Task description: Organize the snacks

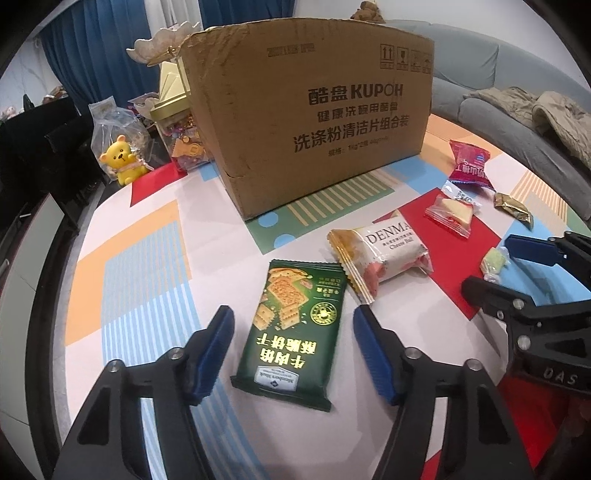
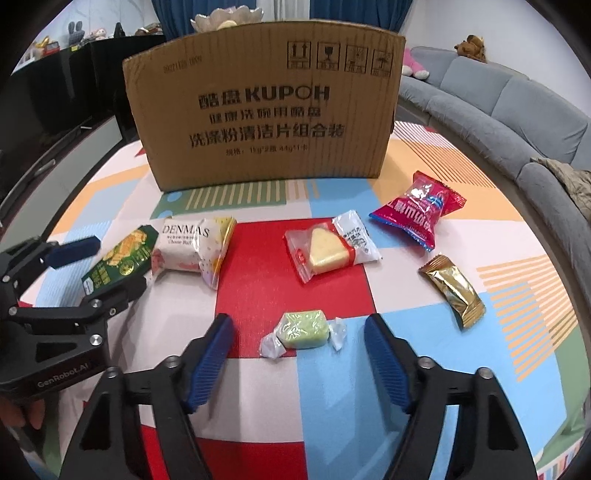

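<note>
Dark green cracker packet (image 1: 295,332) (gold lettering), pale green candy (image 2: 303,329), blue fingers (image 1: 218,354).

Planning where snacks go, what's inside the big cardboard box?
Cannot tell: the cardboard box shows only its printed side, so its inside is hidden. Behind its top edge, a white shell-shaped dish peeks out.

We can't see inside the brown cardboard box (image 2: 264,107); only its printed outer wall shows. In the left wrist view the white DENMAS cheese-ball packet (image 1: 384,258) has its brand name cut short by its own curve. Left tool's black finger (image 2: 114,291) covers the near end of the dark green cracker packet (image 2: 118,258). The box's smallest print line is too blurred to read.
</note>
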Demonstrator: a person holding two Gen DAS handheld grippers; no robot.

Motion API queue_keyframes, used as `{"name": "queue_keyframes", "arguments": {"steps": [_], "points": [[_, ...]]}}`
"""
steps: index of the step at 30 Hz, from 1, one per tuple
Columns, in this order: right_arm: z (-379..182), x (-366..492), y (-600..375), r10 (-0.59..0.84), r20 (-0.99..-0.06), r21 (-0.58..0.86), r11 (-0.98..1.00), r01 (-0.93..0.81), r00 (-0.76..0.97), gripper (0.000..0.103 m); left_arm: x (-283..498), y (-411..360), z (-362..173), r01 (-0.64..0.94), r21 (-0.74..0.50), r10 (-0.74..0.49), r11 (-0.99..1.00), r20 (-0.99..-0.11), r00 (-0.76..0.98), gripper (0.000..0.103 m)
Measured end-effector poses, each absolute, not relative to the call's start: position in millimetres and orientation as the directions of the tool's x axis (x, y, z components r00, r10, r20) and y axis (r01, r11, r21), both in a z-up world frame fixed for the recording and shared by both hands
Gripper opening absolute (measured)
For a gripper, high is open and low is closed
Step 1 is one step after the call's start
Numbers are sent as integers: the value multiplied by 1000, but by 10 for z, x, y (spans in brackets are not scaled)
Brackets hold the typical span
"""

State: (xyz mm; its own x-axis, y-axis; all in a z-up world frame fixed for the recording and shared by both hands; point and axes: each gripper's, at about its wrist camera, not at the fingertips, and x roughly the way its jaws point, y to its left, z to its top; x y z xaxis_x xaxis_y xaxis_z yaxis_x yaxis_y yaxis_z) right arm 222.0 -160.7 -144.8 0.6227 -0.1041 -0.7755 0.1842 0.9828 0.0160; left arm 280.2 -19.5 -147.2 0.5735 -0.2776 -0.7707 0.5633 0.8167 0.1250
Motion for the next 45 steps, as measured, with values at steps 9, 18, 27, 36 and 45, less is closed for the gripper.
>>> {"name": "queue_keyframes", "arguments": {"steps": [9, 18, 27, 36, 45], "points": [[-1422, 2224, -1599, -84, -772, 22, 987, 159, 630, 36, 2739, -226, -1466, 557, 120, -276, 822, -771, 573, 44], [-1405, 2209, -1572, -52, -770, 38, 991, 128, 635, 33, 2668, -155, -1448, 520, 119, -247, 846, -776, 581, 41], [-1313, 2167, -1536, -34, -753, 48, 993, 107, 657, 33, 2620, -70, -1359, 452, 113, -210, 885, -770, 602, 28], [-1250, 2136, -1541, -21, -743, 58, 994, 95, 669, 33, 2581, -41, -1371, 433, 64, -227, 899, -778, 586, 2], [-1224, 2123, -1538, -10, -736, 67, 994, 87, 677, 33, 2572, 18, -1325, 422, 51, -232, 905, -773, 591, 3]]}}
